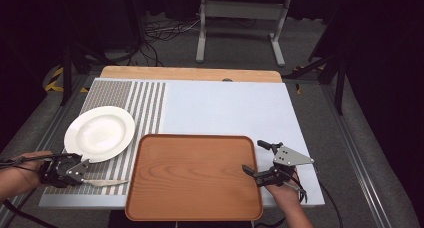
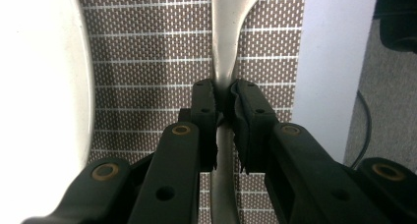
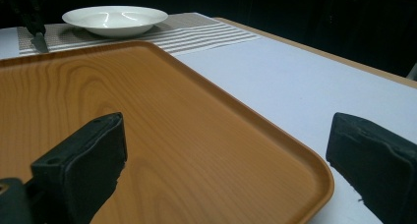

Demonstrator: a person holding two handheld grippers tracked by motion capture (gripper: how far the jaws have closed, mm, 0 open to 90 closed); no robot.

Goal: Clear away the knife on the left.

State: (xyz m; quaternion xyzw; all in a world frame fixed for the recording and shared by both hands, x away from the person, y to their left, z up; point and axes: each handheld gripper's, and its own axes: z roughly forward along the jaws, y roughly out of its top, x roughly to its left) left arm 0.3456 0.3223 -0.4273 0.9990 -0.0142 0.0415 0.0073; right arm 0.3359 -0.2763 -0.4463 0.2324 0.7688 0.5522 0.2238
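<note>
A silver knife lies on the striped placemat just below the white plate, blade pointing toward the wooden tray. My left gripper is shut on its handle. In the left gripper view my left gripper pinches the knife over the placemat, with the plate at the left. My right gripper stands open at the tray's right edge. In the right gripper view my right gripper straddles the rim of the tray, touching nothing.
The placemat lies on a pale blue mat that covers the table, whose wooden far edge shows behind it. The plate and placemat lie beyond the tray. Past the table are cables and a metal stand on the floor.
</note>
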